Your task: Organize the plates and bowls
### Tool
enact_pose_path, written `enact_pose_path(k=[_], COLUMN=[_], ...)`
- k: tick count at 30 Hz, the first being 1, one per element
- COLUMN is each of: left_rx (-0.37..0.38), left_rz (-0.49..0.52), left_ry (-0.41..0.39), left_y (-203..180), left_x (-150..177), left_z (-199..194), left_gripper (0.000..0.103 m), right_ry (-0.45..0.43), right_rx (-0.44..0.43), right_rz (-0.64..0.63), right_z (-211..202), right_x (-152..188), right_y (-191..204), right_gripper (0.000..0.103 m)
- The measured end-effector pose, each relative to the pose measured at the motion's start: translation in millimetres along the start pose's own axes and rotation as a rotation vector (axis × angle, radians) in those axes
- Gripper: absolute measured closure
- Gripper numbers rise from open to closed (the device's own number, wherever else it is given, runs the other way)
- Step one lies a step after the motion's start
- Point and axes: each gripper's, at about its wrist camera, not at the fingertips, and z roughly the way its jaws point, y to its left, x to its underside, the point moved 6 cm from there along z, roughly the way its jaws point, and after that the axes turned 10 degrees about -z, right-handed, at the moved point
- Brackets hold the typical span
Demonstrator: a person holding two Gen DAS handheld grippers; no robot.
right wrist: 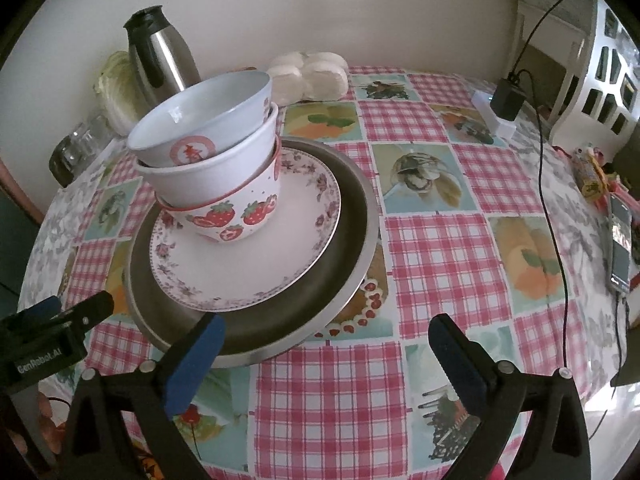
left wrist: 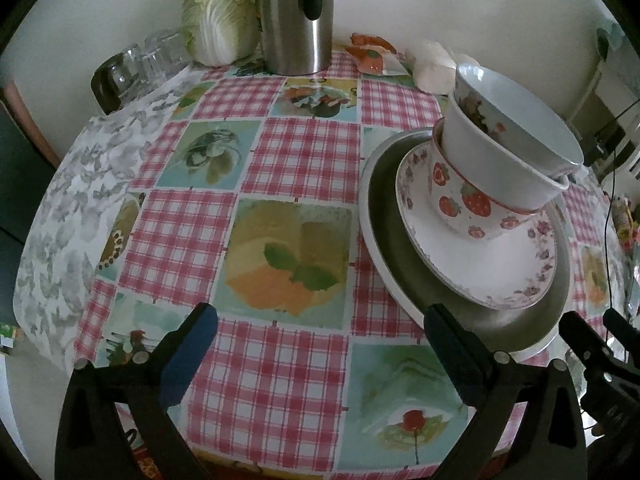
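A stack stands on the checked tablecloth. A wide metal plate (left wrist: 374, 216) (right wrist: 354, 240) lies at the bottom, with a flower-rimmed white plate (left wrist: 504, 268) (right wrist: 288, 248) on it. On that plate sit three nested bowls: a strawberry bowl (left wrist: 460, 204) (right wrist: 240, 218), a plain white bowl (left wrist: 496, 160) (right wrist: 208, 182) and a bowl with a pale blue inside (left wrist: 520, 108) (right wrist: 208, 120). My left gripper (left wrist: 320, 312) is open, its right finger over the metal plate's near rim. My right gripper (right wrist: 326, 322) is open too, its left finger at the same plate's near edge. Nothing is between either pair of jaws.
At the back by the wall stand a steel thermos jug (left wrist: 296, 20) (right wrist: 160, 60), a cabbage (left wrist: 220, 20), several glasses (left wrist: 148, 60) and white buns (right wrist: 308, 74). A charger with a cable (right wrist: 506, 98) and a phone (right wrist: 622, 248) lie at the right. A white chair (right wrist: 600, 60) stands beyond.
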Motion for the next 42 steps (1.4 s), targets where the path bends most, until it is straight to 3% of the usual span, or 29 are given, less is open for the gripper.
enact_pose_path(k=[16,42], left_rx=[-0.109,-0.111], left_rz=[0.011,-0.013], left_ry=[0.003,0.053], left_y=[3.4,7.2], left_x=[-0.2,1.5], left_z=[0.7,9.2], left_gripper=[0.0,0.0], right_ry=[-0.003,0.005], right_rx=[0.014,0.025], right_rz=[-0.001,0.002], right_z=[0.1,3.7], right_x=[-1.7,-1.6], right_y=[-3.7,-6.6], right_gripper=[0.0,0.0])
